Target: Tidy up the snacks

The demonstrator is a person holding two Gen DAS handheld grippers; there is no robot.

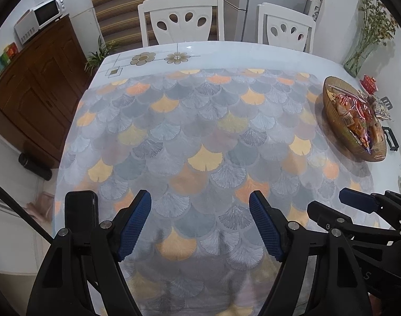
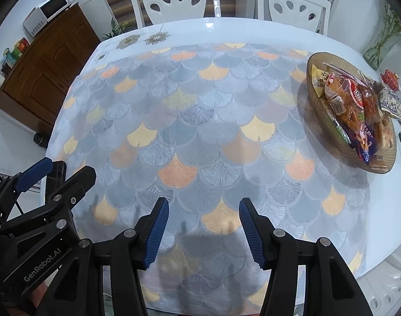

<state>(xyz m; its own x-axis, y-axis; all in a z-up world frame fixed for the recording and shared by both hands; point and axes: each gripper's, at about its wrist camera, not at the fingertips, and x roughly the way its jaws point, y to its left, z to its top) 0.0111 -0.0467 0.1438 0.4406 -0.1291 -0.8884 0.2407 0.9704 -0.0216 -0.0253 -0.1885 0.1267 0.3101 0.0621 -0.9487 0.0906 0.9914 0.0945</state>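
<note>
A ribbed brown oval tray stands at the table's right side, heaped with several snack packets in red, orange and blue wrappers. A loose patterned packet lies just beyond the tray. My left gripper is open and empty, low over the near part of the patterned tablecloth. My right gripper is open and empty beside it, also over the near cloth, and shows at the right edge of the left wrist view. Both are far from the tray.
The table carries a fan-patterned cloth. Two white chairs stand at the far side. A glass vase of stems and a small red item sit at the far right. A wooden cabinet with a microwave stands left.
</note>
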